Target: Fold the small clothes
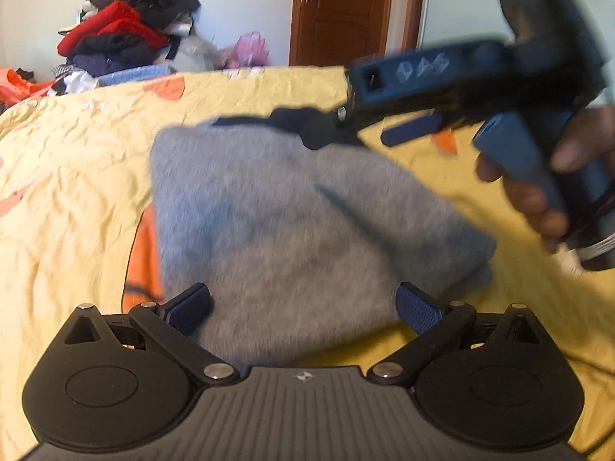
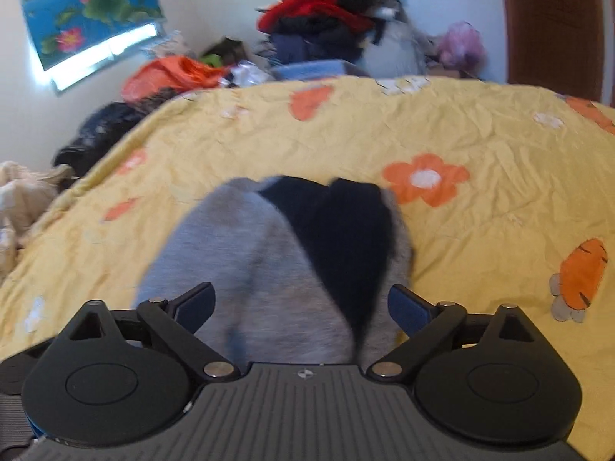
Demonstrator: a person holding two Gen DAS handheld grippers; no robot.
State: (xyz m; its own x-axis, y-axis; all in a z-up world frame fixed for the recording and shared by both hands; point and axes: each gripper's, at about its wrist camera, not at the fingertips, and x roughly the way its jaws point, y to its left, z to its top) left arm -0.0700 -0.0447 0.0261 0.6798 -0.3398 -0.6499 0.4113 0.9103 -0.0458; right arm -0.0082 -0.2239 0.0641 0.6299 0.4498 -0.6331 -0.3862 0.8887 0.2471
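One grey garment [image 1: 292,226] lies on the bed [image 1: 77,176]; both grippers, left [image 1: 303,309] and right [image 2: 301,305], gape wide, empty. No legible writing.

**Counts on and around the bed**

One grey garment [image 1: 292,223] with one dark navy patch [image 2: 338,230] lies on one yellow floral bedsheet [image 1: 69,176]. Two handheld grippers show: the left gripper [image 1: 303,309], and the right gripper [image 2: 301,305], each with two fingers, four blue pads in all. One hand [image 1: 546,180] is visible on the right gripper's handle. Beyond the bed there is one heap of mixed clothes [image 2: 326,19], too jumbled to count piece by piece, one orange bag [image 2: 173,75], one pink bag [image 1: 250,48], one lotus poster [image 2: 88,11] and one brown wooden door [image 1: 338,11].
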